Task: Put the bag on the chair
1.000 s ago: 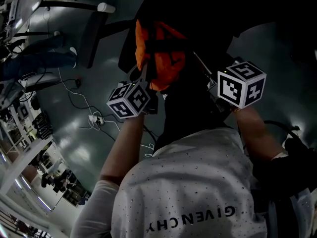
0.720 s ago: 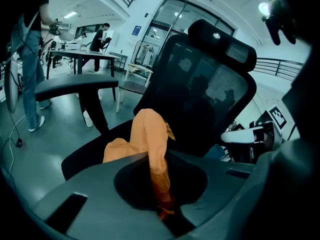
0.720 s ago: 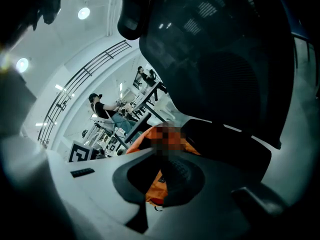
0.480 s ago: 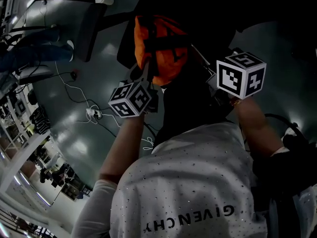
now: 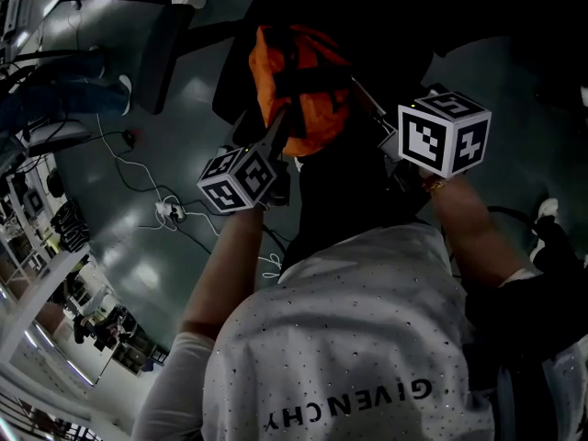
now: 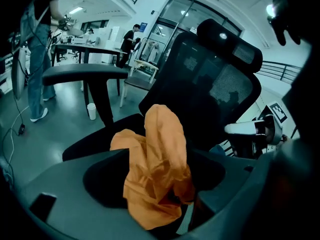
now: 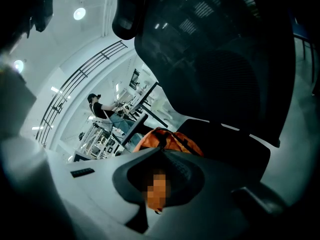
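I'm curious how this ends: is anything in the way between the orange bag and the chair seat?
Nothing visible is. The bag is right at the chair, in front of its backrest, with no other thing showing on the seat. The left hand-held gripper is opening its jaws, with bag fabric between them.

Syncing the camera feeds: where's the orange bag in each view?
Head view: orange bag upper centre.
Left gripper view: bag lower centre, close up.
Right gripper view: bag low centre, only its top showing.
Shared landmark: black chair, directly beyond the bag in all three.
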A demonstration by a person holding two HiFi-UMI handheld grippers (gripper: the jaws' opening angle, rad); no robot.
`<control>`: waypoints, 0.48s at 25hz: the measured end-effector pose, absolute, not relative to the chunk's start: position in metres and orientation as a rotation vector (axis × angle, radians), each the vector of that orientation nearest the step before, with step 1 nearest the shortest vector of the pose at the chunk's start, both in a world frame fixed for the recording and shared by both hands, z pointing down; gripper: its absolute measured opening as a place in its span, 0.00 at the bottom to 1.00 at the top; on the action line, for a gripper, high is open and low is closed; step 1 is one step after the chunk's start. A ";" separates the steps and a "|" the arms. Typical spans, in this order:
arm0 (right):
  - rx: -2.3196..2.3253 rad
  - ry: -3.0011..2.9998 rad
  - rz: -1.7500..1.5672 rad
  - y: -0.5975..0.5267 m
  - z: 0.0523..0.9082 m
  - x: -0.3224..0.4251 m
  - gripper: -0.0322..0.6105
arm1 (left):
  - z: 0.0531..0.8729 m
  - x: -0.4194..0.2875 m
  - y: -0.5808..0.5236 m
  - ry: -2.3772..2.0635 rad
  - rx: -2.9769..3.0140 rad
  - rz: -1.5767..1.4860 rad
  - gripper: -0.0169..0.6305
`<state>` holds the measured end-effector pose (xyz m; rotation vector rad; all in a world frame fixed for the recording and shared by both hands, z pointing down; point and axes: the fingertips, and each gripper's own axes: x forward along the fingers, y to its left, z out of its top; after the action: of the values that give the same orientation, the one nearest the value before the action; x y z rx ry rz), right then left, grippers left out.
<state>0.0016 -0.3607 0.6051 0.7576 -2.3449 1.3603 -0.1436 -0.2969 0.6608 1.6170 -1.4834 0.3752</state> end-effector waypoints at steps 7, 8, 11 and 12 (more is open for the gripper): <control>0.749 -2.336 1.364 -0.367 0.606 -0.005 0.06 | 0.663 -0.121 -0.308 -1.328 1.666 0.284 0.58; 0.746 -2.338 1.362 -0.366 0.605 -0.004 0.06 | 0.661 -0.116 -0.308 -1.314 1.688 0.290 0.58; 0.736 -2.342 1.355 -0.362 0.599 0.002 0.06 | 0.657 -0.107 -0.306 -1.297 1.716 0.304 0.62; 0.735 -2.345 1.356 -0.361 0.598 0.005 0.06 | 0.657 -0.104 -0.306 -1.293 1.714 0.308 0.62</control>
<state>0.0054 -0.3609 0.5975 0.7349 -2.3451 1.3555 -0.1043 -0.3058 0.6568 1.7137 -1.2925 0.3081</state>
